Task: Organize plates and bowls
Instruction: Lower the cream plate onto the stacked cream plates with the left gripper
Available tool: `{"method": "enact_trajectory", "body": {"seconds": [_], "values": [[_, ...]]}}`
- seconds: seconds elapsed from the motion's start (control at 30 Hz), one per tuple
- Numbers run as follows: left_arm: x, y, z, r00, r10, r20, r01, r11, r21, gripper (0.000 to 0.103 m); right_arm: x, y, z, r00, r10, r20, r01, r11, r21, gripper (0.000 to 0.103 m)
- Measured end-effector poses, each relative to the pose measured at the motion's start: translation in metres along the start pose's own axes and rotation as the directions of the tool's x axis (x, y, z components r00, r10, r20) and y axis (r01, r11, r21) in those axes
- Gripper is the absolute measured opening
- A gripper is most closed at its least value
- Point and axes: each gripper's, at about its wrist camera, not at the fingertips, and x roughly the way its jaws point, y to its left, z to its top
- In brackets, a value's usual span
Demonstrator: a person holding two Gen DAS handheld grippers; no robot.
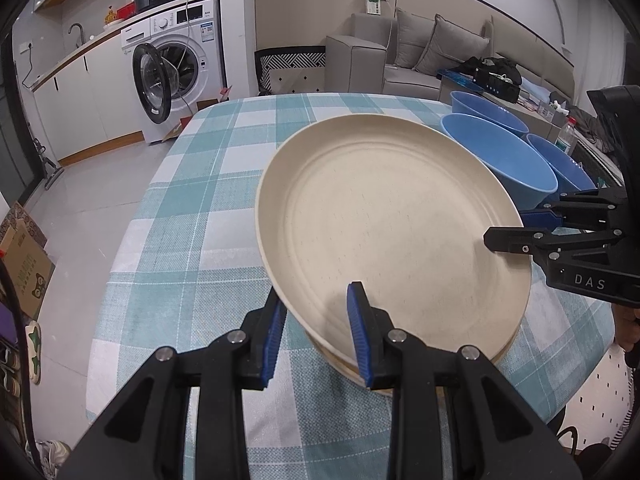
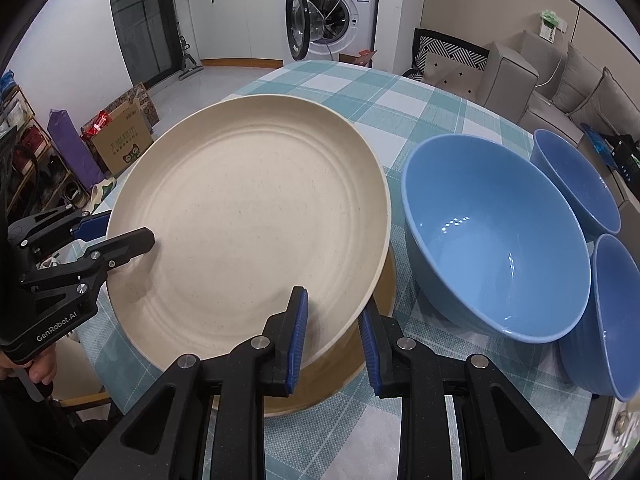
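Note:
A cream plate (image 1: 384,224) is held above a second cream plate (image 1: 506,350) that lies on the checked tablecloth. My left gripper (image 1: 316,334) straddles the near rim of the upper plate, one blue pad above and one below. My right gripper (image 2: 334,344) straddles the rim on the opposite side of the same plate (image 2: 248,216); the lower plate (image 2: 328,380) shows beneath it. Each gripper shows in the other's view, the right one (image 1: 508,236) and the left one (image 2: 116,232). Three blue bowls (image 2: 496,240) stand beside the plates.
The table with the teal checked cloth (image 1: 224,184) has its far edge (image 1: 320,96) toward a grey sofa (image 1: 408,52). A washing machine (image 1: 180,60) with an open door stands beyond the left side. Cardboard boxes (image 2: 124,140) sit on the floor.

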Motion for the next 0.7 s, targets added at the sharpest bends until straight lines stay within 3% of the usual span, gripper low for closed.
{"method": "enact_trajectory", "body": {"seconds": [0.7], "values": [[0.006, -0.012, -0.005, 0.999, 0.005, -0.045, -0.003, 1.0, 0.028, 0.029, 0.006, -0.002, -0.01, 0.999, -0.011, -0.045, 0.011, 1.0, -0.008, 0.026]]}}
